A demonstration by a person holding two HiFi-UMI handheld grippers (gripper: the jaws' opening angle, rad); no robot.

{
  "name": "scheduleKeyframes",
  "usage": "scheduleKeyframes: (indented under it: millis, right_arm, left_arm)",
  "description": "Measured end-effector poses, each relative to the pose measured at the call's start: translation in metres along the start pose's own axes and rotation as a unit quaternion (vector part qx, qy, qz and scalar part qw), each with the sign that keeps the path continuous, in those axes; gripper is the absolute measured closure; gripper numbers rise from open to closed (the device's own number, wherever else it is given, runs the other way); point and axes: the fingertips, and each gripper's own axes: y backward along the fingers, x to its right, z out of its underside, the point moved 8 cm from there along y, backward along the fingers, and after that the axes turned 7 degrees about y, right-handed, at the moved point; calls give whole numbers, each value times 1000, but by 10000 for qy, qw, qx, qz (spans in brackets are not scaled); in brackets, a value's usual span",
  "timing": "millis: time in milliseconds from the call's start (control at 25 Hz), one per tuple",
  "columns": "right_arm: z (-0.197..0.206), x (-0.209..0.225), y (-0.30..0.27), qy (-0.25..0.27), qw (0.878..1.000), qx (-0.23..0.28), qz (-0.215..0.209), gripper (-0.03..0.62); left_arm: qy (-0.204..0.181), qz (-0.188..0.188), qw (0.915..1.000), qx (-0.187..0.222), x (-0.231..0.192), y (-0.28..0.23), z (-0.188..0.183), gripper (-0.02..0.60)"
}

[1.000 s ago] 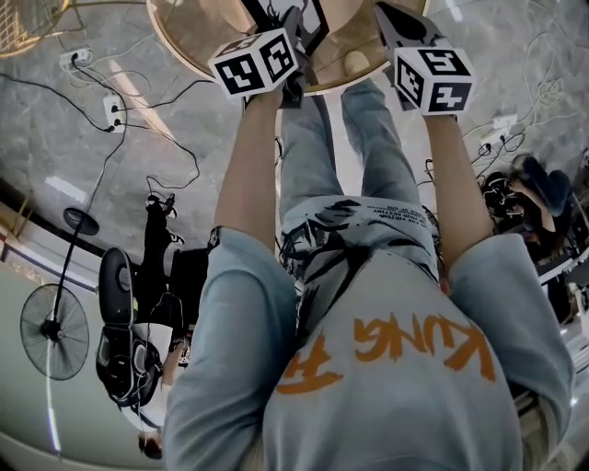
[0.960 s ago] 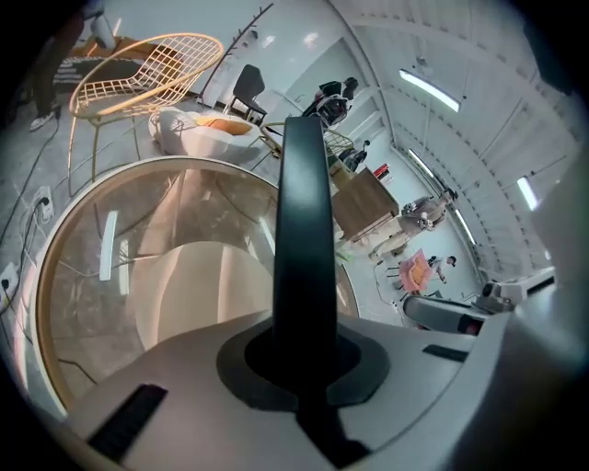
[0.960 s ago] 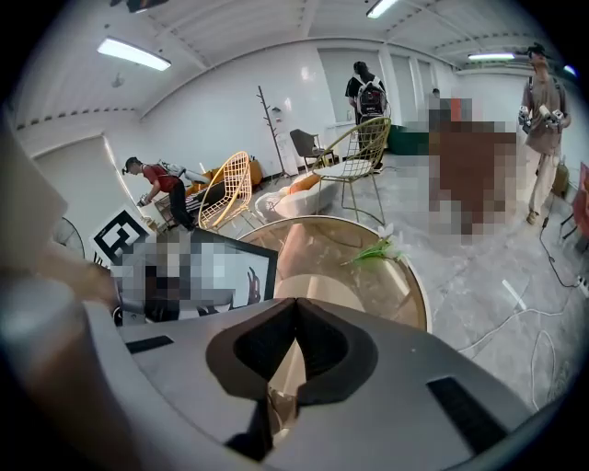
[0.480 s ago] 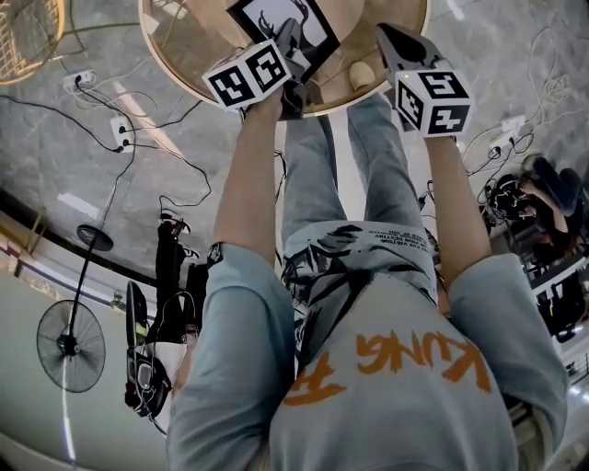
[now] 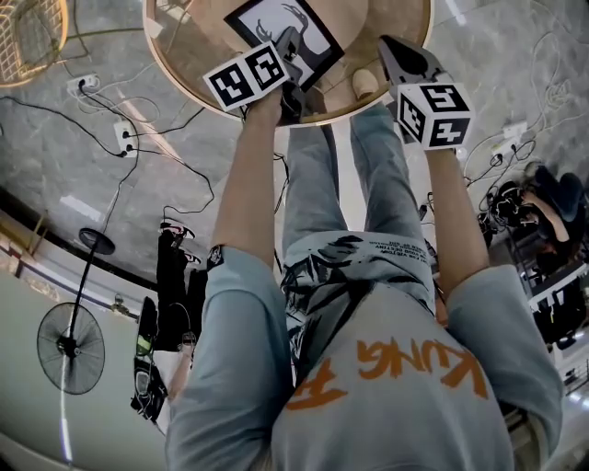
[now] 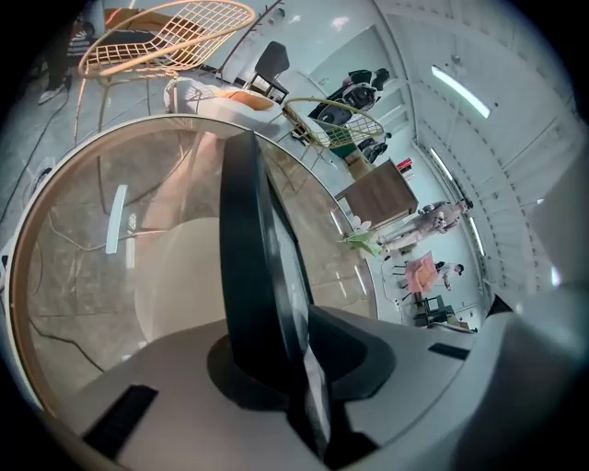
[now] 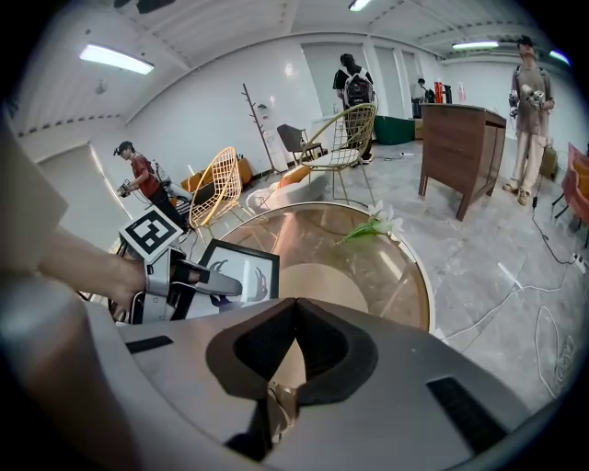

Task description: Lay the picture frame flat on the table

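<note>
The picture frame (image 5: 262,28) looks almost flat on the near side of the table (image 5: 184,55), so the left gripper (image 7: 235,289), whose jaws have just been opening a little round its near edge, should let go gently and back out slowly (the right gripper (image 5: 388,46), just to the right, is closed and empty).

Top centre: we log the left gripper (image 5: 293,57) at the lower edge of the picture frame (image 5: 276,26), jaws just opening round it. The right gripper (image 5: 398,53) hovers upper right, over the table (image 5: 179,69).
</note>
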Motion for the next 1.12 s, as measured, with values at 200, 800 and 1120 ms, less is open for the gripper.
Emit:
scheduleKeyframes:
  millis: [200,800,1120]
  right_arm:
    - [5,-10,0,35,9999,-76,-75,597]
    - [0,-32,0,442,9981,-242,-345,597]
    - [-4,-60,-11,854,9934,-353,-674,597]
  left_arm:
    - [-296,-300,9987,-289,-10,0,1,431]
    - [33,-473,9980,-408,-48,23,33,252]
    - [558,-506,9971,78,-75,50,44,249]
